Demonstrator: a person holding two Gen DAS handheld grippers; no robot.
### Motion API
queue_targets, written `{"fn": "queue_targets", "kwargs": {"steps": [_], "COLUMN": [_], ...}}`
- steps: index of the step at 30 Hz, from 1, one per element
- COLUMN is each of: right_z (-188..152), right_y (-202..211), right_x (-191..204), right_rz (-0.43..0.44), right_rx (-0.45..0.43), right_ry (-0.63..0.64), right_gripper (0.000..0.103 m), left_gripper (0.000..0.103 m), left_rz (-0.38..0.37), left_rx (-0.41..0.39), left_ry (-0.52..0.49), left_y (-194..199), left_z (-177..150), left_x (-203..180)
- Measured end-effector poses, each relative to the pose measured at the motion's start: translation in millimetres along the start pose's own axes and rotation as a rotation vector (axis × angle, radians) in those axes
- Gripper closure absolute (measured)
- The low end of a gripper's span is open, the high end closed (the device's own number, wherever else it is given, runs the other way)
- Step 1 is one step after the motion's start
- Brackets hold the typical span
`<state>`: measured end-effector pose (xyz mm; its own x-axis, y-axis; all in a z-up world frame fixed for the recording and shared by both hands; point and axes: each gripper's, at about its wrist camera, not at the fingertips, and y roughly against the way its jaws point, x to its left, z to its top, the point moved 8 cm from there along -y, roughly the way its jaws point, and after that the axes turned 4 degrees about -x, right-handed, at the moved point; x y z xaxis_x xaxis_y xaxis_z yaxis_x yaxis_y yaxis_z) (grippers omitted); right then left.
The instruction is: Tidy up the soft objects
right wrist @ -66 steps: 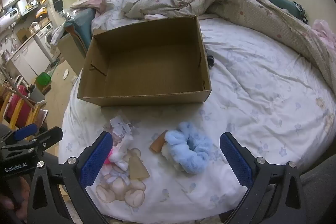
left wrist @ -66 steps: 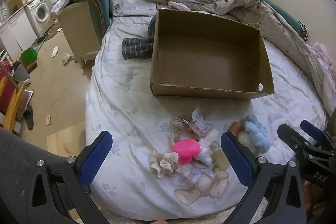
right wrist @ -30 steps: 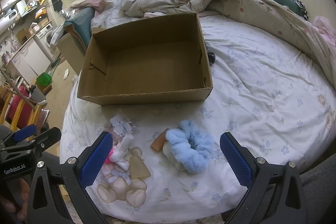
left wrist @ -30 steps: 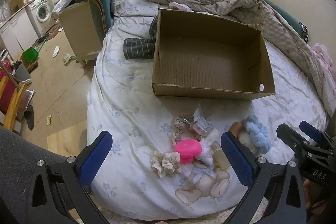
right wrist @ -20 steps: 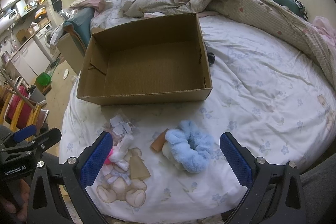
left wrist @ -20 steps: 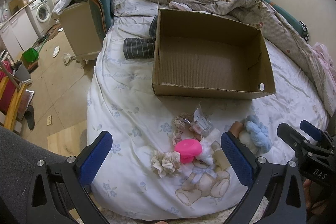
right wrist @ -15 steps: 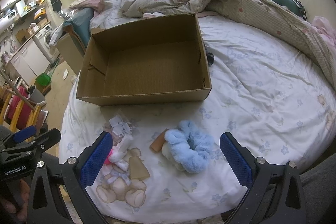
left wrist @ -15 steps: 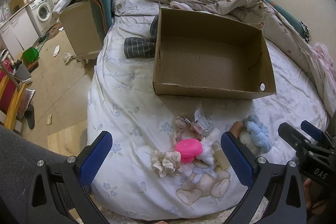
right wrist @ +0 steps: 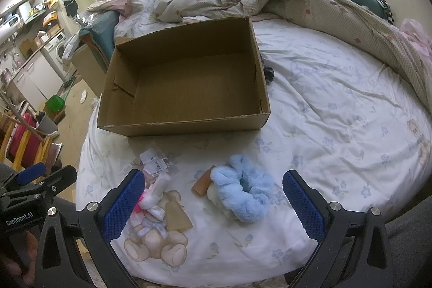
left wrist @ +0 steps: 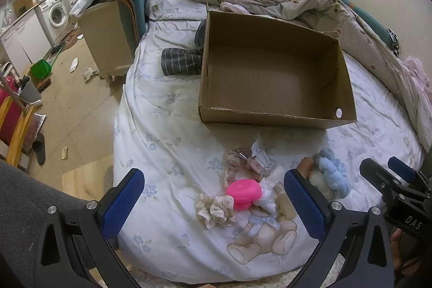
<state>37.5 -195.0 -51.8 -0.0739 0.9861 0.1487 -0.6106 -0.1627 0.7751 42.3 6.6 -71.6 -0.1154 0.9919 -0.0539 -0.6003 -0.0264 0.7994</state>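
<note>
Open cardboard box [left wrist: 272, 77] on the bed [left wrist: 167, 120], nothing inside, its near wall facing the cameras

Left hand-held gripper [left wrist: 213, 196] spread wide, blue pads far apart, nothing held, hovering above the near edge of the bed

Between its pads, at 12 o'clock: pink round thing [left wrist: 243, 190] lying just beside a cream frilly scrunchie [left wrist: 214, 209] at its 7 o'clock, a white fluffy piece [left wrist: 267, 203] touching it at 3 o'clock

Farther toward the box, a small packet with a paper tag [left wrist: 259, 157] among lacy pinkish bits

Right hand-held gripper [right wrist: 210, 199] likewise wide open and empty, above the bed

Between its pads: pale blue fluffy scrunchie [right wrist: 243, 189], a cream soft piece tucked against it at 8 o'clock, a brown tube-like piece [right wrist: 202, 184] touching it at 9 o'clock

All soft things outside the box, near its front wall, on the sheet by the printed teddy bear [right wrist: 156, 239]

Crumpled quilt [right wrist: 310, 2] heaped beyond the box at 1 o'clock

Striped grey cloth [left wrist: 181, 61] against the box's left wall
</note>
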Motion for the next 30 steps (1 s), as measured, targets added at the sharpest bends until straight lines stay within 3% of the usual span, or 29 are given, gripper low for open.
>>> {"fn": "queue_targets", "kwargs": {"steps": [30], "right_z": [-1.9], "right_y": [-2.8], "right_x": [-2.1], "right_rz": [-0.005], "right_rx": [0.006], "right_ry": [-0.001], "right_gripper": [0.000], "left_gripper": [0.000], "left_rz": [0.007], "left_rx": [0.012], "left_ry": [-0.007], "left_y": [-0.3], "left_z": [-1.4], "left_x": [-0.6]}}
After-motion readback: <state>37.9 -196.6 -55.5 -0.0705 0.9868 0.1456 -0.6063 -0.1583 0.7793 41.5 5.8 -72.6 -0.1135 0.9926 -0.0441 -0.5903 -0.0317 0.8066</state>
